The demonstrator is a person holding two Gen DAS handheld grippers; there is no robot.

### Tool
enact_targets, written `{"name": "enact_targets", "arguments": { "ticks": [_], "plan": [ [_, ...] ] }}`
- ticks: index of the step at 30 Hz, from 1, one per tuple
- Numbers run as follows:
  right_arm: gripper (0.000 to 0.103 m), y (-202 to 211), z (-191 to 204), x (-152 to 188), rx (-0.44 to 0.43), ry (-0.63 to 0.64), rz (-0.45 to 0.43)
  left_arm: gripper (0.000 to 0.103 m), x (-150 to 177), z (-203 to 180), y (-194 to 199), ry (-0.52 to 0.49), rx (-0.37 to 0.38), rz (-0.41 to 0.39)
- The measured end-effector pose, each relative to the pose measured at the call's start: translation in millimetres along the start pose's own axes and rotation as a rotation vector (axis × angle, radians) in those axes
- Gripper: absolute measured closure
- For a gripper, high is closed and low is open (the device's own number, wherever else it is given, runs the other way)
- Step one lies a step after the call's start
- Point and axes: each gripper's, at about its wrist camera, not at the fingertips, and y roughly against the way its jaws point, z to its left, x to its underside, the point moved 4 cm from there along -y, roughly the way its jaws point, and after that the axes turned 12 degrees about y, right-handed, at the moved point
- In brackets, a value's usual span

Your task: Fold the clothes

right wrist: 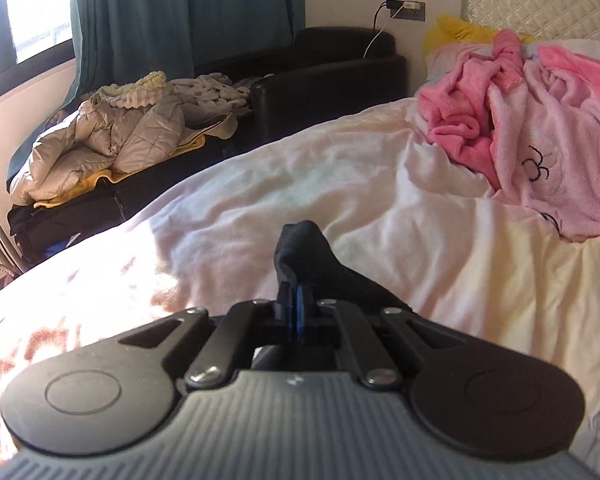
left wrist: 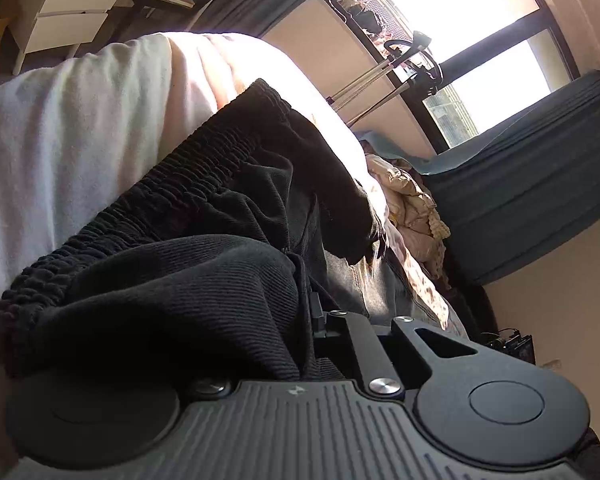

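- Task item: black shorts (left wrist: 204,216) of ribbed fabric with a gathered elastic waistband, lying rumpled on the bed; the waistband runs diagonally from lower left to upper centre in the left wrist view.
- Left gripper (left wrist: 318,320): jaws nearly closed, black fabric bunched over and around the fingers; the cloth is pinched between them.
- Right gripper (right wrist: 296,300): jaws closed on a corner of the black cloth (right wrist: 304,252), which stands up in a small peak just ahead of the fingertips; a blue pad shows between the fingers.
- Surface: bed covered by a white sheet (right wrist: 300,168), creased, with strong sunlight on its left part in the right wrist view.
- On the bed, right: a heap of pink fleece (right wrist: 540,120) near a quilted headboard (right wrist: 532,4), well apart from the shorts.
- Room, left to right in the right wrist view: window (right wrist: 32,4), teal curtain (right wrist: 180,12), beige padded jacket (right wrist: 108,136) on a dark sofa (right wrist: 332,80), wall socket (right wrist: 408,10) with a charger plugged in.
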Motion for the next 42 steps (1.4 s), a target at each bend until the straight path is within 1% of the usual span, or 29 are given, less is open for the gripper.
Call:
{"name": "enact_targets", "arguments": {
  "ticks": [4,7,11,13,15,16,18,20,21,22,24,26,29,31,33,35,36,37,38,40,42],
  "plan": [
    [0.101,62,-49,-7,-0.034,-0.107,-0.081,0.093,-1,-2,5,0.005,0.011,0.003],
    [0.101,102,-101,9,-0.059,-0.232,-0.095,0.093,0,1,8,0.022,0.016,0.007],
    [0.100,125,-161,64,-0.090,-0.372,-0.048,0.093,-1,5,11,0.062,0.027,0.018],
    [0.099,119,-181,96,-0.094,-0.440,-0.001,0.093,1,4,11,0.070,0.021,0.019],
    [0.098,110,-200,127,-0.099,-0.519,0.054,0.093,2,1,10,0.059,-0.006,0.018],
    [0.094,107,-208,139,-0.097,-0.548,0.077,0.093,2,-1,10,0.051,-0.017,0.018],
    [0.094,110,-220,149,-0.079,-0.571,0.093,0.093,2,-5,10,0.041,-0.037,0.018],
    [0.088,125,-233,149,-0.078,-0.563,0.056,0.093,2,-5,10,0.053,-0.048,0.018],
    [0.080,135,-240,151,-0.079,-0.568,0.039,0.093,2,-4,10,0.068,-0.051,0.020],
    [0.070,146,-248,158,-0.080,-0.586,0.027,0.093,3,-4,10,0.078,-0.050,0.020],
    [0.063,170,-265,170,-0.084,-0.622,0.003,0.093,3,-1,10,0.115,-0.051,0.013],
    [0.062,192,-281,184,-0.087,-0.663,-0.013,0.093,4,1,10,0.143,-0.047,0.005],
    [0.060,223,-307,216,-0.107,-0.799,0.003,0.093,4,0,11,0.155,-0.051,-0.003],
    [0.047,244,-323,231,-0.084,-0.830,0.014,0.093,3,-3,11,0.131,-0.063,-0.001],
    [0.046,261,-333,244,-0.040,-0.855,0.020,0.093,1,-5,10,0.118,-0.074,0.003],
    [0.044,270,-337,256,-0.033,-0.872,0.050,0.093,0,-6,9,0.121,-0.083,0.008],
    [0.044,272,-338,261,-0.032,-0.870,0.067,0.093,-1,-5,9,0.140,-0.083,0.009],
    [0.040,274,-339,265,-0.022,-0.870,0.081,0.093,0,-4,9,0.163,-0.084,0.003],
    [0.039,276,-341,270,-0.001,-0.872,0.093,0.093,1,-2,9,0.184,-0.085,-0.003],
    [0.036,279,-348,280,0.064,-0.888,0.108,0.093,2,-3,12,0.194,-0.094,-0.019],
    [0.036,279,-351,285,0.080,-0.890,0.111,0.093,5,-5,14,0.191,-0.099,-0.030]
  ]
}}
